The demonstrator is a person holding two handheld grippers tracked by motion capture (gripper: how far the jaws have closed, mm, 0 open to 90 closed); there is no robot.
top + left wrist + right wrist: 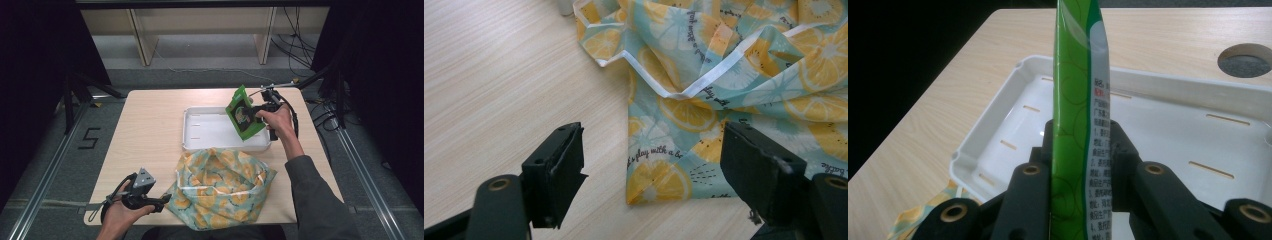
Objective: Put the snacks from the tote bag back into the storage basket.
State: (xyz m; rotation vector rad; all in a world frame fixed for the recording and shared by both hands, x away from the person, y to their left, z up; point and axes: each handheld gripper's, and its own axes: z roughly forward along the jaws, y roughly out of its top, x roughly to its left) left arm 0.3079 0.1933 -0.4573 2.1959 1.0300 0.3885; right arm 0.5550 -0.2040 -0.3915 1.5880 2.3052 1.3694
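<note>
a light wooden table (150,130) takes up the middle of the high view, with a round hole near its far corner showing at the upper right of the right gripper view. on its near edge, at lower centre, lies a crumpled fabric bag (220,187) printed with lemon slices on pale blue, edged in white trim; its top touches the near rim of a white tray (210,129) with slotted floor, which sits just above centre. a dark sleeve (320,200) runs up from the lower right to the right hand.

the green packet (243,112) hangs tilted over the tray's right end, lifted off it. the right gripper (259,112) is clenched on this packet: in the right gripper view its jaws press both faces of the packet (1075,125), seen edge-on and upright.

at lower left, the left gripper (162,201) lies just beside the bag's left corner. in the left gripper view its jaws stand spread wide, released, framing the bag's folded corner (659,175) without touching it.
</note>
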